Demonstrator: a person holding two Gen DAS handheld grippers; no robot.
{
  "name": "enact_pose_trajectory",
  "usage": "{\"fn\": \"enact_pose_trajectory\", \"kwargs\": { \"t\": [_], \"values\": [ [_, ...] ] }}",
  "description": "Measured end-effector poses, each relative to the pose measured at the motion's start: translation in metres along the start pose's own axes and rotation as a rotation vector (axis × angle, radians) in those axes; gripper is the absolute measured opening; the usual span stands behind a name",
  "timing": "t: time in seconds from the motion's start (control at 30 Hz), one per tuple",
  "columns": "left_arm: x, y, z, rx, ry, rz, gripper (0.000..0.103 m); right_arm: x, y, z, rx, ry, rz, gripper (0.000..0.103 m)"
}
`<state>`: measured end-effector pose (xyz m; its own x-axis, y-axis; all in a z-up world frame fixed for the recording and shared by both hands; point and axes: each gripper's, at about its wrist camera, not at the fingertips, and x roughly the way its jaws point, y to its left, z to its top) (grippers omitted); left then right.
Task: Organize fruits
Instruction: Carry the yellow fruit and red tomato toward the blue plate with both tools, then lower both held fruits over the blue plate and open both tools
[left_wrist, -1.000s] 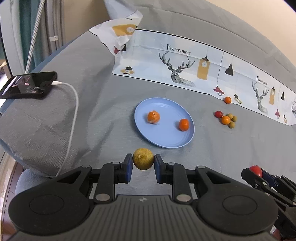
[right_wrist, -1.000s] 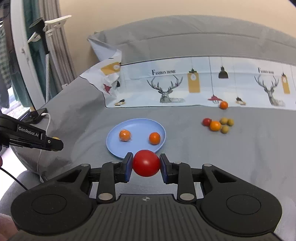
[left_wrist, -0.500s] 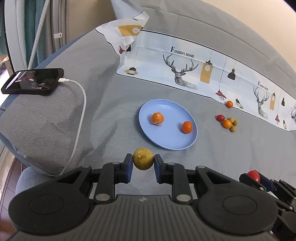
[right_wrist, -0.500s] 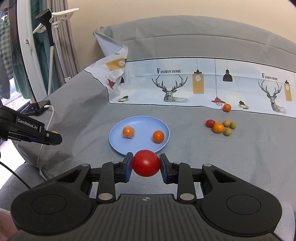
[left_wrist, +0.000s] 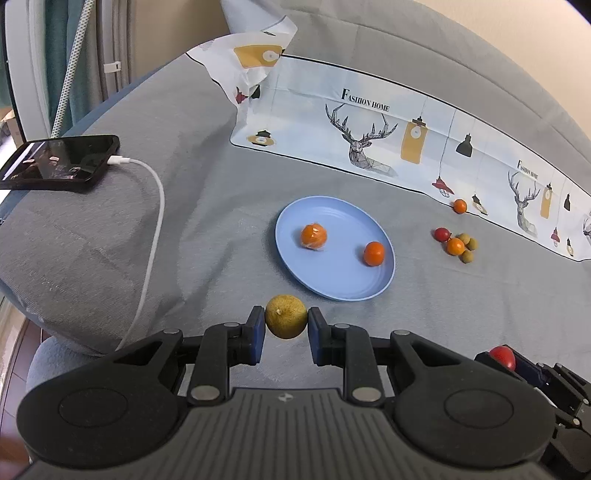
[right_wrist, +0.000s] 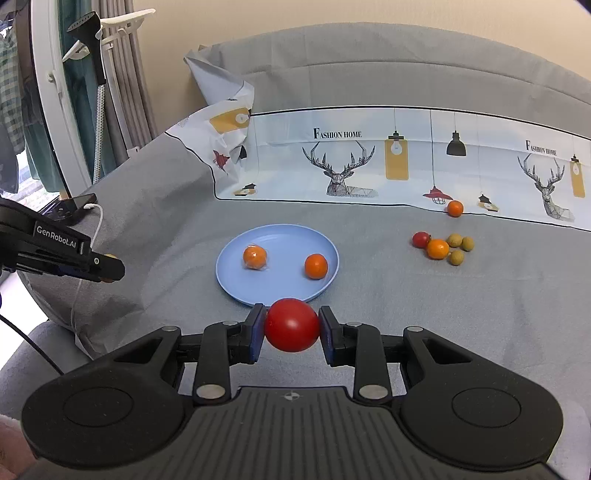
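My left gripper (left_wrist: 286, 319) is shut on a yellow-green round fruit (left_wrist: 286, 315), held just short of the near rim of a blue plate (left_wrist: 334, 286). The plate holds a wrapped orange (left_wrist: 313, 236) and a bare orange (left_wrist: 373, 253). My right gripper (right_wrist: 291, 326) is shut on a red tomato (right_wrist: 291, 325), just before the same plate's (right_wrist: 236, 284) near edge. It also shows at the lower right of the left wrist view (left_wrist: 501, 357). The left gripper shows at the left of the right wrist view (right_wrist: 107, 267).
A cluster of small fruits (left_wrist: 456, 243) lies right of the plate on the grey sofa, with a lone orange (left_wrist: 460, 205) behind it on a deer-print cloth (left_wrist: 369, 129). A phone (left_wrist: 61, 162) with a white cable (left_wrist: 155, 229) rests on the left armrest.
Both grippers have drawn back and drifted left, still holding their fruits. The plate and loose fruits have not moved.
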<state>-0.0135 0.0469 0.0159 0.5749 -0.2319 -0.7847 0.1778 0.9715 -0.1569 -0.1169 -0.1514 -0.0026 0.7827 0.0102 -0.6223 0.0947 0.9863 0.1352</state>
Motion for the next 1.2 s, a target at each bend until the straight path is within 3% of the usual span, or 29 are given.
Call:
{"fn": "enact_pose_trajectory", "kwargs": {
  "t": [0.53,1.2],
  "values": [
    [0.03,-0.007,0.026,-0.003,0.017,0.003,0.027,0.032,-0.007,0.008,0.026,0.03,-0.012,0.032],
    [0.119,-0.028,0.082,0.004,0.068,-0.006,0.027,0.132,-0.001,0.039,0.017,0.063,0.006,0.032]
  ]
}}
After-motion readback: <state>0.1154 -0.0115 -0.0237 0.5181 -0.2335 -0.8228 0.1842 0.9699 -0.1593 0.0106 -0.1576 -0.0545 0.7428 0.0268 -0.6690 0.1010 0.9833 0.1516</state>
